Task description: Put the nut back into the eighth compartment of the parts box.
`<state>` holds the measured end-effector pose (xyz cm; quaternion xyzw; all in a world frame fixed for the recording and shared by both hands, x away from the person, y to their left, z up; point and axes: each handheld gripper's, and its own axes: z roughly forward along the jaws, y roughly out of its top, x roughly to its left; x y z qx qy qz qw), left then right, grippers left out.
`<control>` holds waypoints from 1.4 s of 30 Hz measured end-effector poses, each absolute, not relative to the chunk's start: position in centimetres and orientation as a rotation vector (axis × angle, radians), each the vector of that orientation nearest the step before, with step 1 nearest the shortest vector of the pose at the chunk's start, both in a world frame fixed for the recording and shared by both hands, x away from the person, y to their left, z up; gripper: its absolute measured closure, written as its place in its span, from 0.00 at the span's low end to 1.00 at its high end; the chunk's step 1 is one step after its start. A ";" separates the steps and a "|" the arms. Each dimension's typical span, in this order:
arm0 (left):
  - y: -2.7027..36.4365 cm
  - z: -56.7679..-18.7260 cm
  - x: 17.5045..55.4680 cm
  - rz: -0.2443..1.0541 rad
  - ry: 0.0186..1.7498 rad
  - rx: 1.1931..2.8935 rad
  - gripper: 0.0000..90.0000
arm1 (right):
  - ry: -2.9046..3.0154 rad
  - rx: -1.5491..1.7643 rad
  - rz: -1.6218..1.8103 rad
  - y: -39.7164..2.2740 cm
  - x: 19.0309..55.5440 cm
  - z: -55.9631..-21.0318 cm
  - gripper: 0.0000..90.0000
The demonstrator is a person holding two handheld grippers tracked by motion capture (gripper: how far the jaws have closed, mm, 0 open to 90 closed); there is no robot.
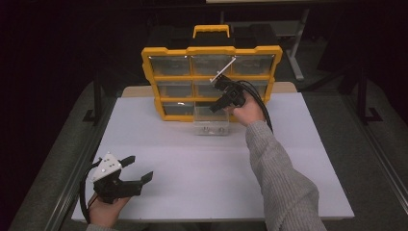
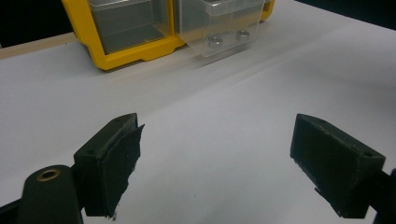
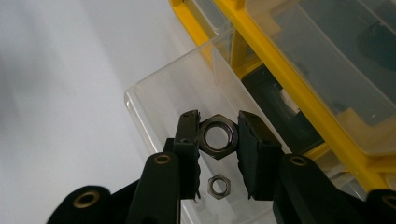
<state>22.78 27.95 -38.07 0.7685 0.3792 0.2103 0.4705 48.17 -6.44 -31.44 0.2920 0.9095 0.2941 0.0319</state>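
Note:
My right gripper (image 3: 218,127) is shut on a dark steel hex nut (image 3: 208,143), pads pressing on two opposite flats. It hangs over a clear plastic drawer (image 3: 154,88) pulled out of a yellow organizer (image 3: 243,28). A second, smaller-looking nut (image 3: 218,186) lies on the drawer floor below. From above, the right gripper (image 1: 215,108) points down into that drawer (image 1: 210,126) at the bottom middle of the organizer (image 1: 149,65). My left gripper (image 1: 141,167) rests near the table's front left, open and holding nothing. In its own view the left gripper (image 2: 217,154) faces the drawer (image 2: 224,21), where two nuts (image 2: 215,41) show through the front wall.
The organizer stands upright at the back of the white table (image 1: 202,168), with a yellow handle (image 1: 211,30) on top and several clear drawers. A grey-sleeved forearm (image 1: 281,178) crosses the right half of the table. Dark floor surrounds the table.

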 end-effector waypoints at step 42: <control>27.9 -38.1 22.7 0.513 0.932 1.885 0.18 | 2.784 0.923 1.005 -8.4 46.4 -32.4 0.72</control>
